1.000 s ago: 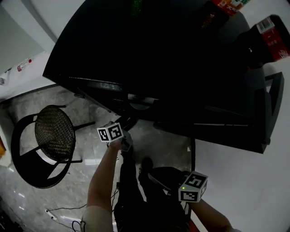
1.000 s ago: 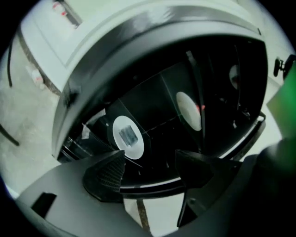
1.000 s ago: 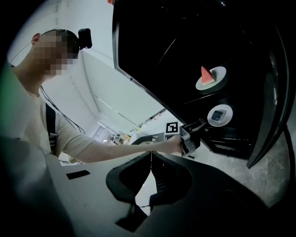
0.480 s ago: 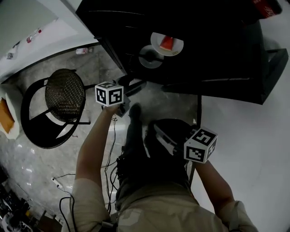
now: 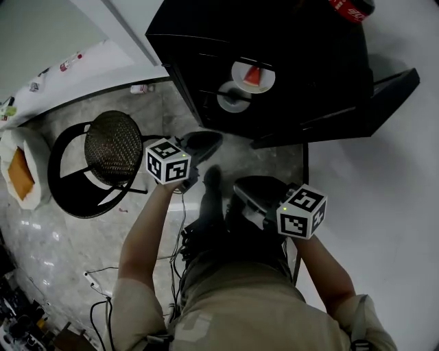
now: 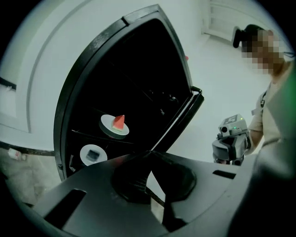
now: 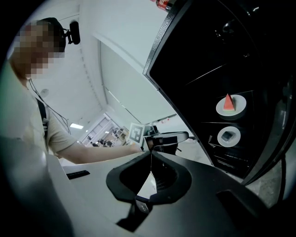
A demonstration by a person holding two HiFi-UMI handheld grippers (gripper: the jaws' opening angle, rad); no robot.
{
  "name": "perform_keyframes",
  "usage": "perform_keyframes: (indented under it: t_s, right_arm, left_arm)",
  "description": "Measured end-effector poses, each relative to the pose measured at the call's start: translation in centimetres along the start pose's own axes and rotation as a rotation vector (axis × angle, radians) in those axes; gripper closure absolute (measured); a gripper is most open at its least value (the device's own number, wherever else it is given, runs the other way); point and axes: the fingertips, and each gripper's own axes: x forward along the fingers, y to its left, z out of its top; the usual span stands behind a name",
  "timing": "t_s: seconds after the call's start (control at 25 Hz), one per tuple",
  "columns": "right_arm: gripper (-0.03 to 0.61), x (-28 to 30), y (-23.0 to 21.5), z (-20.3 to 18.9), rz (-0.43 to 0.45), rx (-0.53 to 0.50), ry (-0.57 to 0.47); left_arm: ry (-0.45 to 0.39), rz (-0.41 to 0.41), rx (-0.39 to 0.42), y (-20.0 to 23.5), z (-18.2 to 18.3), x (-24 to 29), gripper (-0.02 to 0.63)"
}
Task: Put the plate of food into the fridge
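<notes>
Head view, left to right: round black chair with woven mesh seat stands on grey marble-look floor. Left gripper is just right of the chair, held out in front of the open black fridge. Left gripper view shows its fingers have just been closing and are now clenched tip to tip, with nothing between them. Inside the fridge, the round white plate with a red wedge of food sits on an upper shelf, well apart from both grippers. A second round white plate with a small dark square item is on the shelf just below, slightly left. Right gripper is lower and right of the left one, close to the person's body. Right gripper view shows its fingers pressed together and empty. Black fridge door is swung open to the right. Red container sits above the fridge, cut off by the top edge.
</notes>
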Motion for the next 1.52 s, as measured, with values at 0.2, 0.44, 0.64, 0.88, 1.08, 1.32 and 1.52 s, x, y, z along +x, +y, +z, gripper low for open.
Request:
perform_keyframes:
  t_s: [0.2, 0.44, 0.64, 0.88, 1.08, 1.32, 1.52]
  right_arm:
    - [0.557, -0.6, 1.4, 0.6, 0.029, -0.024, -0.030]
    - [0.557, -1.4, 3.5, 1.6, 0.063, -0.070, -0.057]
    - [0.557, -2.3, 5.6, 1.7, 0.084, -0.096, -0.078]
    - [0.557, -4.4, 7.2, 1.2, 0.095, -0.107, -0.107]
    - [0.557, -5.8, 7.6, 1.1, 0.097, -0.123, -0.135]
    - [0.558, -6.6, 7.7, 0.5, 0.101, -0.127, -0.137]
    - [0.557, -6.0, 8.3, 0.0, 0.118, -0.146, -0.103]
  left_arm:
    - [-0.014, 0.031, 0.093, -3.1, 0.9, -2.1, 0.604]
    - [-0.079, 0.083, 0.182, -6.8, 2.6, -4.8, 0.604]
    - [-0.096, 0.119, 0.257, -10.3, 2.8, -6.8, 0.604]
    - [-0.140, 0.121, 0.286, -14.8, 2.5, -8.1, 0.604]
    - [-0.141, 0.150, 0.326, -17.1, 2.7, -8.4, 0.604]
    - [-0.146, 0.189, 0.363, -19.3, 2.3, -9.0, 0.604]
    - [-0.134, 0.247, 0.413, -20.4, 2.1, -11.4, 0.604]
